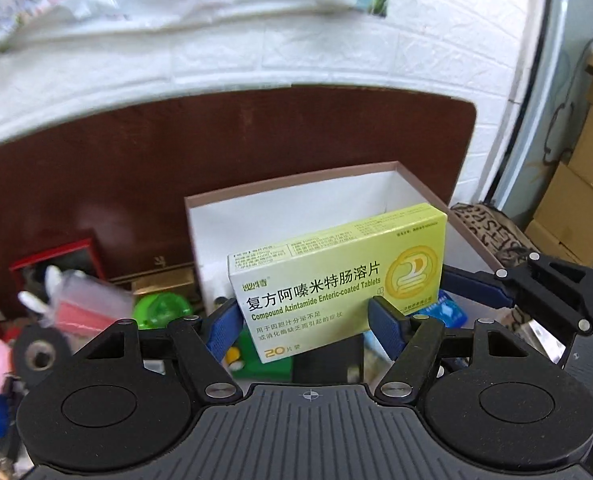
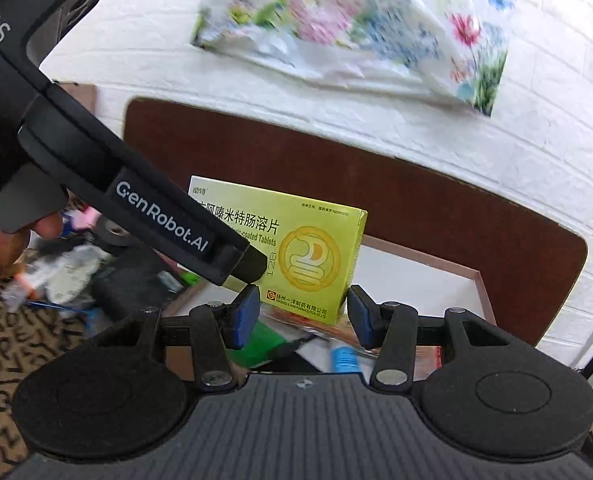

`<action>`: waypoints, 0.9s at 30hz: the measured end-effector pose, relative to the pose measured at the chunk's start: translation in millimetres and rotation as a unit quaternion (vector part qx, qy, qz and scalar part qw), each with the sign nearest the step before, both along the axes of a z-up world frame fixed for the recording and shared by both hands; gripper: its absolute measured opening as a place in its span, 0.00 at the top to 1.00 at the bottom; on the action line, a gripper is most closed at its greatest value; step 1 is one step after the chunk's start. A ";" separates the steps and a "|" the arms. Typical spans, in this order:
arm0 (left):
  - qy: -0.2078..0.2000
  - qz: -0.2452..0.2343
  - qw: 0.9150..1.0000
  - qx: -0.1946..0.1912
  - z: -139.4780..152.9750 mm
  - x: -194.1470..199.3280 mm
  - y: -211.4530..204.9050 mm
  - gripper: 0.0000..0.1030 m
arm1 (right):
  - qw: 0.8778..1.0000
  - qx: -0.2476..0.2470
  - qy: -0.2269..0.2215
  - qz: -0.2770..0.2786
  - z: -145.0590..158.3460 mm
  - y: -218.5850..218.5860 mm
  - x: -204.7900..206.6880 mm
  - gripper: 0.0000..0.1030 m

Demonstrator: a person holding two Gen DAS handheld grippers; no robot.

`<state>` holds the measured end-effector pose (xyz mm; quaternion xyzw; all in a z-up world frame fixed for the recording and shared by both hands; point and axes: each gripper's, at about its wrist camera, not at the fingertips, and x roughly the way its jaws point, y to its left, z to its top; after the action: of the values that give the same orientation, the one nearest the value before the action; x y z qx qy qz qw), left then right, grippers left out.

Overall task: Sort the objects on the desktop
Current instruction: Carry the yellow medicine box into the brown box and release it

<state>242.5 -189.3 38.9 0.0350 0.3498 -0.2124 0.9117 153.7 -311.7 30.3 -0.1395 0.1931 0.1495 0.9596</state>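
The step in hand looks like carrying the yellow-green tablet box over the open white storage box and letting it go inside. To do it well, I judge the carrier should bring the tablet box fully past the near rim, lower it until it sits close above the things already inside, level it, and only then part the pads, so it does not tip out or land on the rim. The left tongs are clamped on the tablet box: the blue pads press its two short sides, jaws moderately wide because the carton is broad, and the carton is lifted clear, tilted with its right end higher. In the right wrist view the same carton stands ahead of the right tongs, whose jaws stand partly apart with nothing between the pads; they hold nothing, and whether a pad brushes the carton's lower edge I cannot tell. The storage box sits against the brown board at the back of the worktop, toward its right side, with loose clutter to its left.
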 end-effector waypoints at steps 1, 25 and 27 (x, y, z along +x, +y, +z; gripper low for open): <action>0.007 -0.001 1.000 0.001 -3.6 9.2 -3.3 0.23 | 1.000 -0.003 0.006 -0.002 -1.9 -2.3 9.1 0.48; 0.051 0.034 0.998 0.002 -48.1 110.1 -13.1 0.01 | 0.993 -0.029 0.104 -0.049 -41.2 -3.7 125.8 0.16; 0.060 0.035 0.998 -0.004 -48.0 107.3 -9.3 0.00 | 0.993 -0.036 0.095 -0.053 -40.3 -3.5 119.6 0.12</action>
<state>349.8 -198.6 -9.1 0.0061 0.4038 -0.1837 0.8962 273.3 -315.3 -9.9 -0.1490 0.2956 0.1042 0.9378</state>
